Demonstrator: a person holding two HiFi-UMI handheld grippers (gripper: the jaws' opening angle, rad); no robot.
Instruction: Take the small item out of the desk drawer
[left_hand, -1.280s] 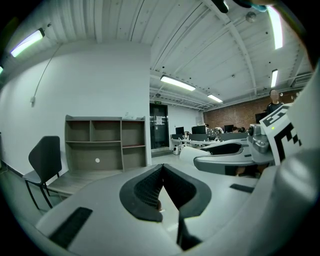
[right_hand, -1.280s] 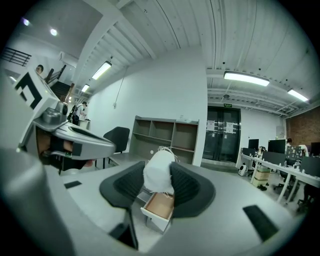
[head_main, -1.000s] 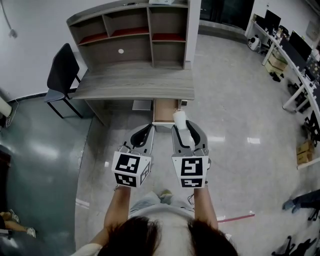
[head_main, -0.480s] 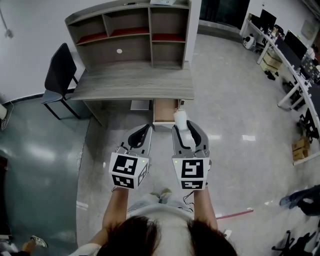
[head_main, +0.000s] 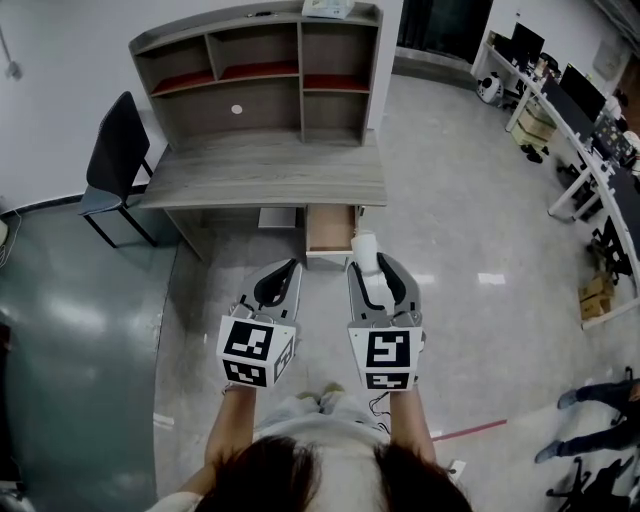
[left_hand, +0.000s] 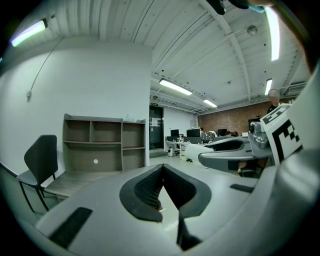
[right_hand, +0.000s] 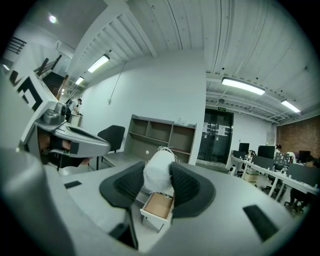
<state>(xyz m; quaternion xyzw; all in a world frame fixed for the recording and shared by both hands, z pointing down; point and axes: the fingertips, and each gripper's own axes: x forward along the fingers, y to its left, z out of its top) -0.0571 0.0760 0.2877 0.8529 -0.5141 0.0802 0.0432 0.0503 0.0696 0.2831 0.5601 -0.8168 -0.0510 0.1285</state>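
The small white bundle (right_hand: 159, 170) sits pinched between the pads of the right gripper (head_main: 372, 272). The jaws are partway closed on its middle, and its rounded top pokes up past them. In the head view it shows just right of centre, below the open drawer (head_main: 330, 228) and clear of it. In the right gripper view the drawer's bare wooden bottom lies low in the frame under the bundle.

Loose threads stand off the bundle's top. It may be wound yarn or wrapped cloth; the view is too coarse to say which. Either way it looks light and soft, likely to give under pressure rather than slip, so a gentle grip across its fattest part should do, and the stray threads could snag.

The left gripper (left_hand: 162, 170), left of centre in the head view, has its jaws closed together on nothing. The desk (head_main: 270, 170) fills the upper middle.
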